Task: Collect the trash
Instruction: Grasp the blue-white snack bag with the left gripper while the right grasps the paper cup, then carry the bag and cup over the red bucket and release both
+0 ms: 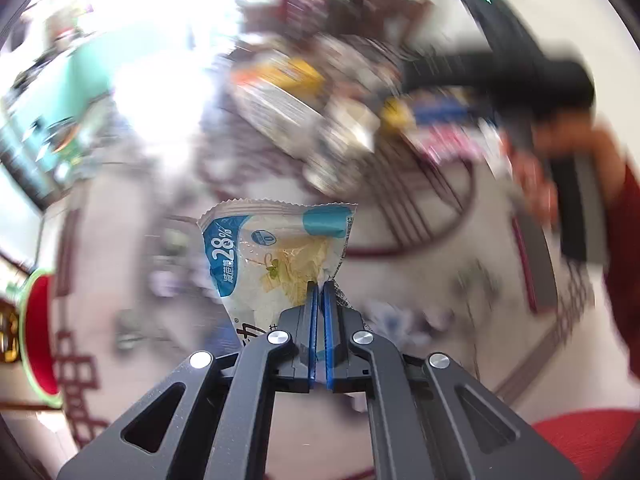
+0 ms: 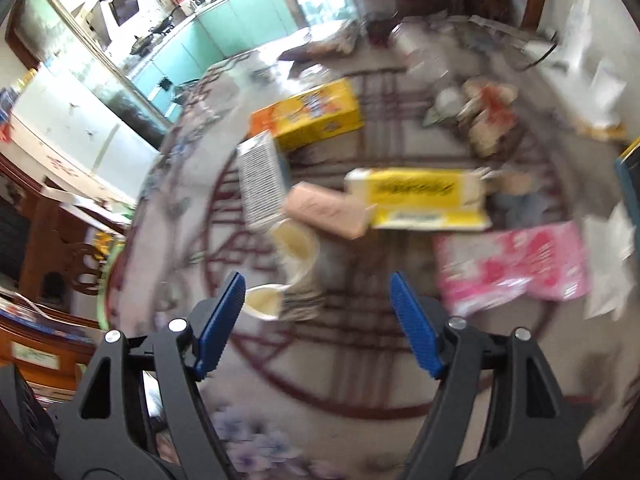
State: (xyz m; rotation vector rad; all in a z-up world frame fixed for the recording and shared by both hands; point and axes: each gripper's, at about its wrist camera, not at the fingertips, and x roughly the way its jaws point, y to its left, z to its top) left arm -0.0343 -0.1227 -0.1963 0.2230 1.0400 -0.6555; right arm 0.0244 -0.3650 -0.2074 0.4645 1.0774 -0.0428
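My left gripper [image 1: 320, 286] is shut on a white and blue snack wrapper [image 1: 276, 252] marked 28%, held up above the table. The rest of the left wrist view is blurred. My right gripper [image 2: 318, 292] is open and empty above the patterned tablecloth [image 2: 360, 360]. Ahead of it lie paper cups [image 2: 280, 276], a peach packet [image 2: 328, 210], a yellow and white box [image 2: 420, 198], a yellow carton [image 2: 308, 114] and a pink packet [image 2: 516, 266]. The right gripper also shows, blurred, in the left wrist view [image 1: 520, 88].
A round table with a dark red line pattern holds more clutter at the far side [image 2: 484, 108]. A kitchen with teal cabinets [image 2: 224, 28] lies beyond. A red round thing with a green rim [image 1: 38, 336] sits at the left edge.
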